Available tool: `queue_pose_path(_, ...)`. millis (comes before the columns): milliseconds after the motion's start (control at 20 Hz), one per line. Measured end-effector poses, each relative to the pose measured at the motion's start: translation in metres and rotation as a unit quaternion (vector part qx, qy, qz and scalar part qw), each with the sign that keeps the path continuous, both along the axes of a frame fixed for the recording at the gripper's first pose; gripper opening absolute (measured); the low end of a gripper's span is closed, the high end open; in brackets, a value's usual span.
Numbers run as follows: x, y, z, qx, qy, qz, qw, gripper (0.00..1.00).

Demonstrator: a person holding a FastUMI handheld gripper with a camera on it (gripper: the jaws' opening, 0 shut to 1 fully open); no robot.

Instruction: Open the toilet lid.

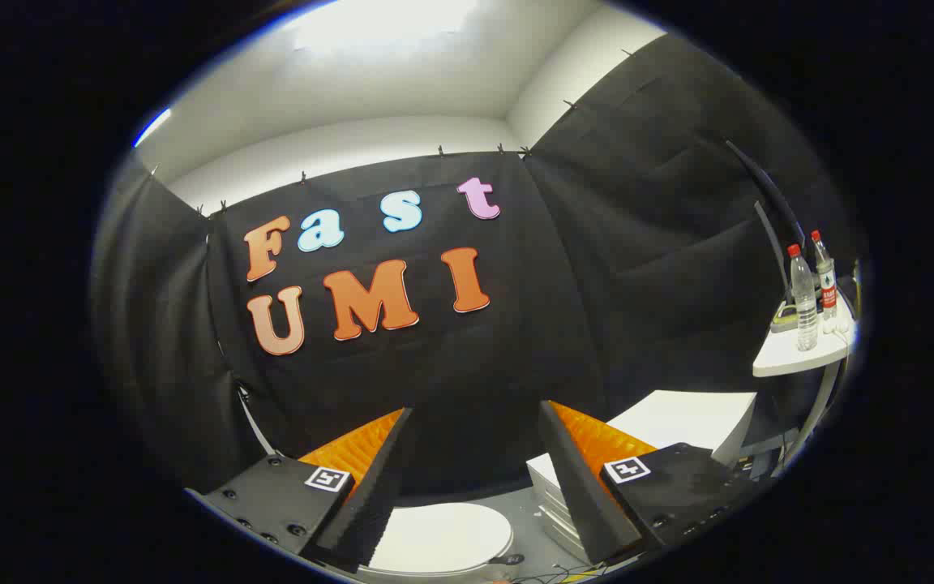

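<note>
Below, the spread claw (475,422) frames a smooth, rounded toilet lid (443,537).

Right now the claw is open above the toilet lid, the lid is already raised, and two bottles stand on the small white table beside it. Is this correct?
Not quite. The gripper view shows the lid still lying flat and shut, not raised. The rest holds: the claw is open above it, with nothing between its fingers, and two bottles stand on the small white table off to the side.

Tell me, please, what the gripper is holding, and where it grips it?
Nothing: the gripper is open, fingers spread apart, with the closed toilet lid lying below them.
</note>
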State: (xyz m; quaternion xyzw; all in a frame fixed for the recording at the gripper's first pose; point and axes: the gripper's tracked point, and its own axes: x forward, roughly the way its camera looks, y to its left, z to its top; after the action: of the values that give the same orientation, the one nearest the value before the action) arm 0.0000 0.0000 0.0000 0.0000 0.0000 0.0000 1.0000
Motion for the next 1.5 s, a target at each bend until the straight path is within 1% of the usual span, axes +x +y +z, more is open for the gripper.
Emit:
queue_pose_path(100,-0.001,0.008,0.004,-0.012,-0.017,-0.015,1.0,0.98)
queue_pose_path(150,-0.001,0.017,0.003,-0.016,-0.021,-0.013,1.0,0.98)
queue_pose_path(300,-0.005,0.045,-0.021,-0.029,-0.007,0.007,1.0,0.98)
queue_pose_path(450,-0.023,0.06,-0.033,-0.04,-0.001,0.022,0.999,0.98)
queue_pose_path(650,-0.045,0.068,-0.031,-0.066,-0.014,0.016,0.998,0.98)
queue_pose_path(750,-0.047,0.07,-0.024,-0.077,-0.018,0.011,0.997,0.98)
queue_pose_path(850,-0.049,0.079,-0.022,-0.089,-0.022,0.017,0.996,0.98)
queue_pose_path(950,-0.046,0.079,-0.025,-0.094,-0.02,0.017,0.995,0.98)
queue_pose_path(1150,-0.04,0.075,-0.044,-0.074,-0.004,0.015,0.997,0.98)
queue_pose_path(1500,-0.028,0.055,-0.091,-0.067,0.022,0.003,0.998,0.98)
